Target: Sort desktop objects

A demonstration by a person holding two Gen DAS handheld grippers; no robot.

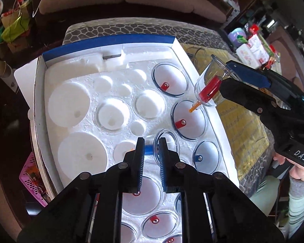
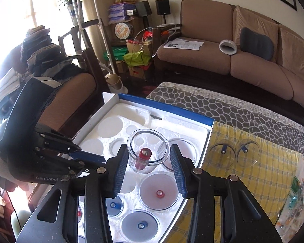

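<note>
While the right gripper (image 2: pixel 150 168) fingers pinch a clear red-valved cup (image 2: pixel 147 151) tilted at two o'clock of the foam tray (image 1: pixel 75 85), the left gripper (image 1: pixel 151 162) seems nearly closed on nothing. An empty round hollow (image 1: pixel 148 103) lies at nine o'clock of the cup.

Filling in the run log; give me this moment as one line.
right tool: holding red-valve cup tilted over foam tray | left tool: low over tray, grip unclear | two blue-valve cups on yellow cloth

home living room | brown sofa (image 2: pixel 223 46) | potted plant (image 2: pixel 71 4) | speakers (image 2: pixel 162 7)
</note>
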